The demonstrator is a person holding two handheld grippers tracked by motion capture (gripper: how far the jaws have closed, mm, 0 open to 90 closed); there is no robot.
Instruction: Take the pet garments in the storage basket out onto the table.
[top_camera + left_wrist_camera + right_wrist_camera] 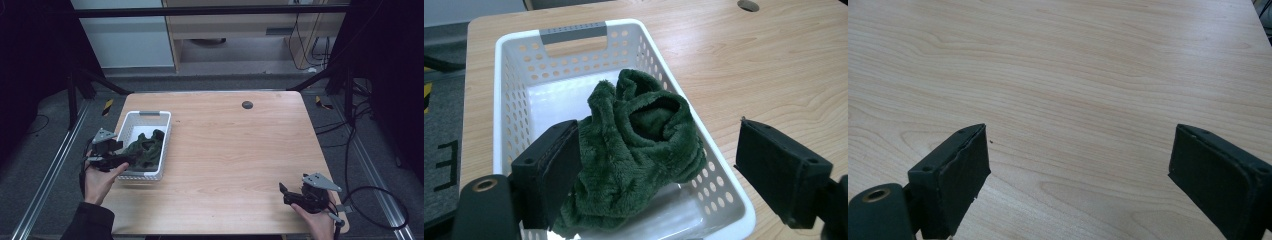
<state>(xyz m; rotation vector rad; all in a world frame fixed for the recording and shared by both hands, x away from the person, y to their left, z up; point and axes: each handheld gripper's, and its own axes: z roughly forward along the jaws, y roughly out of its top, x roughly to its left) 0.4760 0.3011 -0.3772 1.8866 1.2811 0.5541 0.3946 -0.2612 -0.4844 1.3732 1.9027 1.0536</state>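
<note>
1. My left gripper (112,155) hovers at the near-left corner of the white perforated basket (131,120), about 9 o'clock on the tabletop (235,150) in the high view.
2. Its fingers (551,165) stand wide apart. In the left gripper view one finger sits inside the basket, touching or just beside the cloth's left flank, and the other hangs outside the basket wall at 4 o'clock, over bare wood.
3. The dark green fleece cloth (639,145) lies crumpled in the basket, heaped toward the near half and leaning on the right wall. The pads are not pressing it from both sides, so I am not holding it.
4. The far half of the basket floor is bare white plastic, and a grey handle strip (574,32) sits on the far rim at 12 o'clock.
5. My right gripper (300,196) rests at the near-right corner of the tabletop, about 5 o'clock in the high view, well apart from the basket.
6. Its fingers (960,175) are also spread wide, with plain wood grain between them and nothing gripped.
7. A small dark round cable hole (247,105) sits in the tabletop near the far edge, at about 12 o'clock.
</note>
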